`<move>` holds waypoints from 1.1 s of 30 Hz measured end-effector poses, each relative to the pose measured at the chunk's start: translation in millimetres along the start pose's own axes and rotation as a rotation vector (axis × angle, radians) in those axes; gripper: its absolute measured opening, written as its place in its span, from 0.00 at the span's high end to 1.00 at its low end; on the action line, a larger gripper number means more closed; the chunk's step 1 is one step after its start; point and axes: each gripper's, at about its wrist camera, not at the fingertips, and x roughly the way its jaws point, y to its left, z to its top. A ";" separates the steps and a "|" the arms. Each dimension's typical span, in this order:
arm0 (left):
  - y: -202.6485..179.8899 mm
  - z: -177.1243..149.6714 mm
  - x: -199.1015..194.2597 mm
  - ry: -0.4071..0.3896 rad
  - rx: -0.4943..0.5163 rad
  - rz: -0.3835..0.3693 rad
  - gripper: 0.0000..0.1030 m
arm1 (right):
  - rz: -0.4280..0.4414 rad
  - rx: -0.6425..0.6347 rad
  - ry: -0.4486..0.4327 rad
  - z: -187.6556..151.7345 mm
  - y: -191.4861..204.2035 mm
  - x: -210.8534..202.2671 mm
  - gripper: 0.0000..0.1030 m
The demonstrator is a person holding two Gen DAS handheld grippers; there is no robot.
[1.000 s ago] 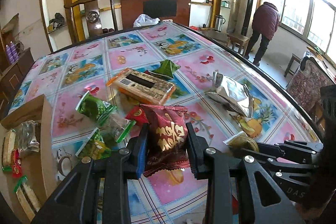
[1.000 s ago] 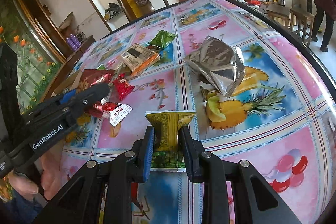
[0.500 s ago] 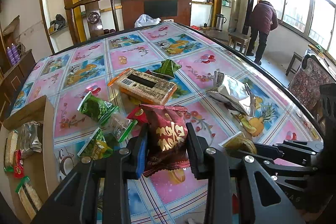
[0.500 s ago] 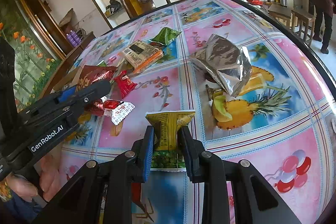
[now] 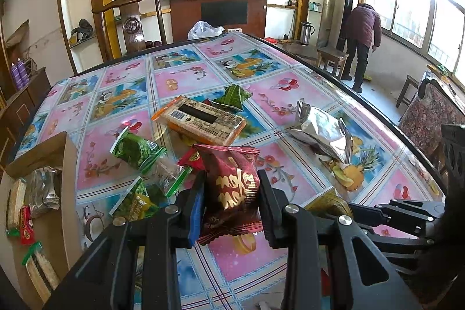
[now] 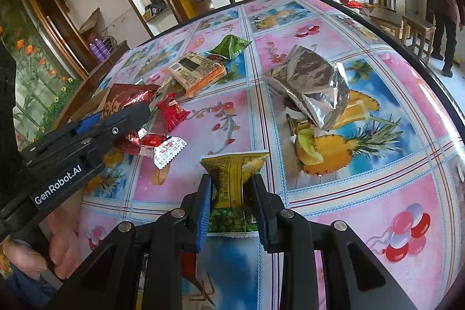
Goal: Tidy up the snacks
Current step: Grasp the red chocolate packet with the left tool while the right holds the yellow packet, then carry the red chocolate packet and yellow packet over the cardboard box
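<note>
1. The left tongs (image 5: 229,193) pinch a maroon packet (image 5: 232,188) with gold lettering, held upright just above the counter (image 5: 186,77).
2. The right tongs (image 6: 231,202) pinch a yellow-green packet (image 6: 232,179), also upright over the counter's patterned cloth.
3. In the right wrist view the left tongs reach in from the left side, and the maroon packet shows between their tips.
4. Loose snacks lie in the middle of the counter: an orange box (image 5: 200,122), a green triangular pack (image 5: 232,99) just behind it, a silver foil bag (image 5: 319,132) to the right, and green packs (image 5: 136,150) to the left.
5. A small red packet (image 6: 171,111) and a red-and-white sachet (image 6: 162,147) lie near the left tongs.
6. A cardboard tray (image 5: 58,153) at the left edge holds several packets.
7. A person (image 5: 361,42) stands by the window in the background.
</note>
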 end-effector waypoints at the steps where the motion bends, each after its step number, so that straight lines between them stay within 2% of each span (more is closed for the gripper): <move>1: 0.2 0.3 -1.0 -0.004 -0.002 0.002 0.69 | -0.010 -0.008 -0.002 -0.6 2.4 -0.5 0.72; 7: 5.6 3.2 -13.5 -0.025 -0.038 -0.019 0.69 | -0.036 -0.022 -0.048 -4.6 8.6 -10.5 0.74; 15: 41.1 4.2 -60.4 -0.090 -0.127 -0.037 0.69 | 0.036 -0.110 -0.085 5.4 51.5 -31.2 0.74; 18: 67.8 -0.5 -75.9 -0.102 -0.165 -0.008 0.69 | 0.092 -0.142 -0.088 15.0 75.2 -33.9 0.74; 22: 123.1 -18.3 -94.9 -0.087 -0.261 0.042 0.69 | 0.165 -0.194 -0.070 21.6 113.5 -27.5 0.75; 25: 166.0 -37.9 -109.3 -0.087 -0.336 0.114 0.69 | 0.224 -0.243 -0.052 24.0 147.7 -19.5 0.76; 30: 221.6 -73.4 -117.7 -0.038 -0.428 0.210 0.69 | 0.287 -0.293 -0.022 27.6 191.8 -1.0 0.76; 33: 242.7 -90.8 -116.4 -0.004 -0.472 0.232 0.69 | 0.301 -0.299 -0.007 27.2 203.0 5.8 0.76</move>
